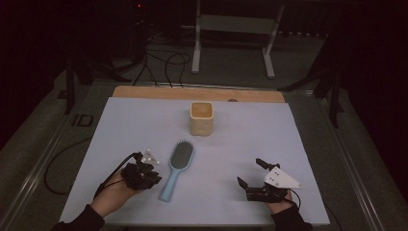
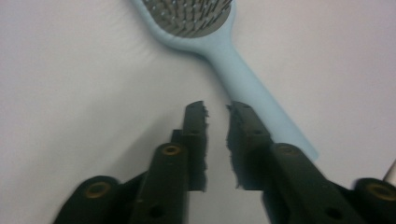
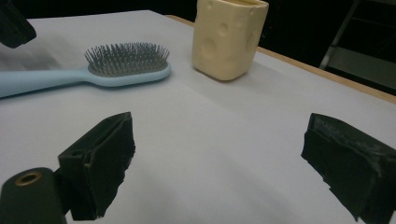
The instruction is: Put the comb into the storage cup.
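A light blue hairbrush with grey bristles lies on the pale sheet, its handle toward me. My left gripper sits just left of the handle. In the left gripper view its jaws stand a narrow gap apart with nothing between them, and the brush handle runs past the right jaw's outer side. My right gripper rests at the front right, wide open and empty. A cream cup with round dimples stands upright beyond the brush.
The pale sheet covers a wooden table whose far edge shows. Beyond it are floor cables and a white stand. The left gripper's dark body sits at the top left of the right gripper view.
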`<state>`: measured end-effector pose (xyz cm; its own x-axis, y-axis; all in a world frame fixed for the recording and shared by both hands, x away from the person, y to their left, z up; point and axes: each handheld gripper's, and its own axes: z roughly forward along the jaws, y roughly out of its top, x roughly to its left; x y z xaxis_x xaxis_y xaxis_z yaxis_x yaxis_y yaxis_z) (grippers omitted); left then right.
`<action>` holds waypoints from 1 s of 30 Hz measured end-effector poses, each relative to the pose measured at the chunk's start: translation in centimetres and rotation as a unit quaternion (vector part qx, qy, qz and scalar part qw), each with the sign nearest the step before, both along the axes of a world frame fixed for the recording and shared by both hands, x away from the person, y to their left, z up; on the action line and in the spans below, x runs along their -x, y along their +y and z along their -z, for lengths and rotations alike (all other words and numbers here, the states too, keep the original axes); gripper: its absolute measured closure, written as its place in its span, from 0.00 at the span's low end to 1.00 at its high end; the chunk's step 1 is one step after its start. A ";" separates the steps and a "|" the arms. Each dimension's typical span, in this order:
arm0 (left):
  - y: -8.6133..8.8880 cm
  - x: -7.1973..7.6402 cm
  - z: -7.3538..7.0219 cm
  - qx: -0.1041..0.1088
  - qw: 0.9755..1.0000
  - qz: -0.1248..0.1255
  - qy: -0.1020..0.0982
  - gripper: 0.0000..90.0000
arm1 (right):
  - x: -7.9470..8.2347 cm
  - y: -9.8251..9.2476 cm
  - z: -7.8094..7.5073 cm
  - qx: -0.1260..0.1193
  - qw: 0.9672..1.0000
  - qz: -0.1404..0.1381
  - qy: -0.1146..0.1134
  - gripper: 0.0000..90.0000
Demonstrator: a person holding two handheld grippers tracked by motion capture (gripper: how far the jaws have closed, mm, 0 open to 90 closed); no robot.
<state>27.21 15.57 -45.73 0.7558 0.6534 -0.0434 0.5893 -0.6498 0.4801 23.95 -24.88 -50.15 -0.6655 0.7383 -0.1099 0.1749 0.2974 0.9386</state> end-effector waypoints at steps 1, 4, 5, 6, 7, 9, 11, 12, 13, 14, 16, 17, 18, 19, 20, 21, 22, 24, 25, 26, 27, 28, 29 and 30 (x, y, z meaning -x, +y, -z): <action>-0.1 0.0 -0.1 -0.002 1.000 0.001 -0.001 0.80 | 0.0 0.0 0.0 0.002 1.000 0.000 0.002 0.10; -0.4 -0.2 -0.5 0.003 1.000 -0.007 -0.001 0.72 | 0.0 0.0 0.0 0.001 1.000 -0.001 0.000 0.10; -0.6 -0.3 -0.7 0.006 1.000 -0.015 0.003 0.70 | 0.0 0.0 0.0 0.000 1.000 0.000 0.000 0.10; -0.7 -0.3 -0.8 0.005 1.000 -0.018 0.004 0.67 | 0.0 0.0 0.0 0.000 1.000 -0.002 0.002 0.10; -0.8 -0.4 -0.9 0.003 1.000 -0.021 0.004 0.63 | 0.0 0.1 0.1 0.002 1.000 -0.002 0.002 0.10; -1.0 -0.5 -1.3 -0.004 1.000 -0.024 0.004 0.55 | 0.1 0.1 0.0 0.001 1.000 -0.003 0.002 0.10; -1.0 -0.6 -1.6 -0.001 1.000 -0.026 0.011 0.51 | 0.0 0.1 0.0 0.000 1.000 -0.002 0.002 0.10; -1.1 -0.6 -1.8 -0.006 1.000 -0.026 0.011 0.46 | 0.0 0.1 0.0 0.000 1.000 -0.003 0.002 0.10; -1.2 -0.7 -1.9 -0.008 1.000 -0.027 0.013 0.43 | 0.1 0.1 0.0 0.002 1.000 -0.003 0.002 0.10; -1.2 -0.7 -1.9 -0.011 0.999 -0.030 0.013 0.38 | 0.1 0.1 0.0 0.001 1.000 -0.003 0.001 0.10; -1.5 -0.8 -1.8 -0.022 0.999 -0.034 0.015 0.31 | 0.0 0.0 0.0 -0.001 1.000 -0.002 0.001 0.10; -1.6 -0.8 -1.8 -0.024 0.999 -0.038 0.013 0.26 | 0.0 0.1 0.0 -0.001 1.000 -0.003 0.002 0.10; -1.8 -0.8 -1.8 -0.029 0.999 -0.039 0.010 0.23 | 0.0 0.1 0.0 0.000 1.000 -0.003 0.003 0.10; -2.0 -0.8 -1.8 -0.028 0.999 -0.042 0.006 0.19 | 0.1 0.1 0.0 0.002 1.000 -0.003 0.002 0.10; -2.1 -0.8 -1.8 -0.024 0.999 -0.039 0.008 0.17 | 0.1 0.1 0.0 0.001 1.000 -0.003 0.000 0.10; -2.2 -0.9 -1.8 -0.021 0.999 -0.037 0.015 0.17 | 0.0 0.1 0.0 0.000 1.000 -0.002 0.001 0.10; -2.3 -0.9 -1.8 -0.022 0.999 -0.042 0.015 0.16 | 0.0 0.1 0.0 -0.001 1.000 -0.002 0.001 0.10; -2.6 -1.0 -1.9 -0.022 0.998 -0.048 0.015 0.15 | 0.0 0.1 0.1 0.001 1.000 -0.002 0.003 0.10; -2.7 -1.1 -1.9 -0.018 0.999 -0.044 0.020 0.11 | 0.1 0.1 0.1 0.002 1.000 -0.003 0.002 0.10; -2.9 -1.2 -1.9 -0.014 0.999 -0.040 0.026 0.05 | 0.1 0.1 0.0 0.000 1.000 -0.003 0.002 0.10; -3.0 -1.2 -2.0 -0.009 0.999 -0.037 0.030 0.00 | 0.0 0.1 0.0 -0.001 1.000 -0.002 0.002 0.10; -3.1 -1.2 -2.0 -0.006 0.999 -0.040 0.034 0.00 | 0.0 0.1 0.0 -0.002 1.000 -0.003 0.002 0.10; -3.1 -1.2 -2.0 -0.006 0.999 -0.040 0.034 0.00 | 0.0 0.1 0.0 -0.002 1.000 -0.003 0.002 0.10; -3.1 -1.2 -2.0 -0.006 0.999 -0.040 0.034 0.00 | 0.0 0.1 0.1 0.000 1.000 -0.003 0.003 0.10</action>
